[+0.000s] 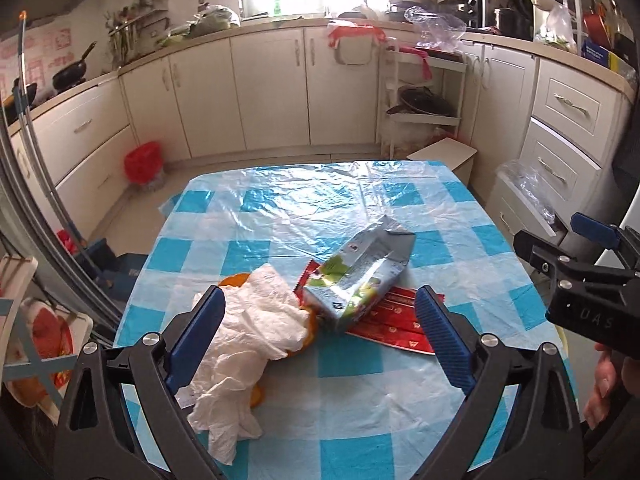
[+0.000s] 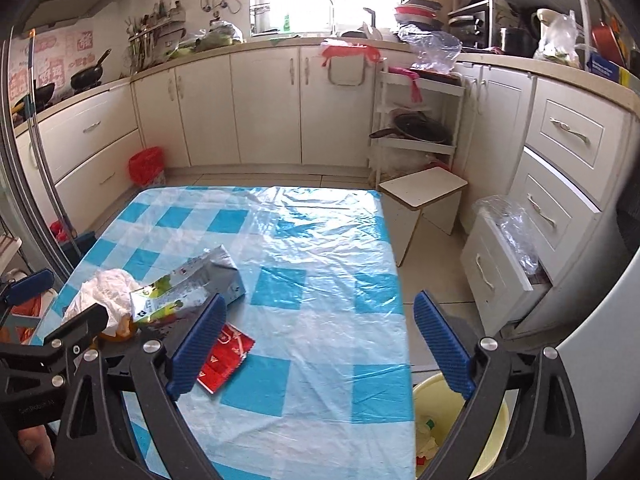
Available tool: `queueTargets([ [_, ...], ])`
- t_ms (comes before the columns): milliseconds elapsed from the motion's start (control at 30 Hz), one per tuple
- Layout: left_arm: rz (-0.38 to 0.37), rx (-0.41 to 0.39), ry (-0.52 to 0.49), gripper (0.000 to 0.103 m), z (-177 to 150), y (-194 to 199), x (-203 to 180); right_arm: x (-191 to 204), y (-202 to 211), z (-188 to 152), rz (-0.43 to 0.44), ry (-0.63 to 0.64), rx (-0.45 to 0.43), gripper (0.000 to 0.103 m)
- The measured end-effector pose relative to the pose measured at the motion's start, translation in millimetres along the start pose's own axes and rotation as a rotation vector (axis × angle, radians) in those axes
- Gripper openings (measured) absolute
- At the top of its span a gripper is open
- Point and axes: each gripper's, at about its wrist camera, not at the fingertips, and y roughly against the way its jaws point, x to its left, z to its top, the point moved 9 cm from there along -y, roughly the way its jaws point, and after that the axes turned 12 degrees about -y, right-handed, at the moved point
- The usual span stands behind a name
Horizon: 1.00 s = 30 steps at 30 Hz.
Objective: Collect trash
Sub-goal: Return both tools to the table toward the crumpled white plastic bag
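A crumpled white tissue (image 1: 248, 328) lies on orange peel (image 1: 234, 280) on the blue-checked table (image 1: 304, 216). A flattened silver-green carton (image 1: 360, 272) lies on a red wrapper (image 1: 394, 320) beside it. My left gripper (image 1: 320, 328) is open, its jaws standing on either side of this pile, the left pad against the tissue. My right gripper (image 2: 320, 344) is open and empty over the table's right part; the carton (image 2: 188, 284), tissue (image 2: 104, 292) and red wrapper (image 2: 224, 356) lie to its left. It shows in the left wrist view (image 1: 560, 244) at the right edge.
A pale yellow bin (image 2: 452, 432) holding some trash stands on the floor by the table's right front corner. A white stool (image 2: 424, 196) stands beyond the table's far right corner. A red-bagged bin (image 1: 142, 164) stands by the far-left cabinets. An open drawer (image 2: 504, 264) juts out at right.
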Motion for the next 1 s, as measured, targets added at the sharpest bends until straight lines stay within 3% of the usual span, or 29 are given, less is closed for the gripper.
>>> queueTargets([
  [367, 0.012, 0.049, 0.088, 0.092, -23.2, -8.0, 38.3, 41.4, -10.0, -13.9, 0.036, 0.058, 0.021, 0.091],
  [1000, 0.023, 0.077, 0.080, 0.092, -25.4, -19.4, 32.3, 41.2, -14.8, -16.0, 0.039, 0.056, 0.032, 0.092],
])
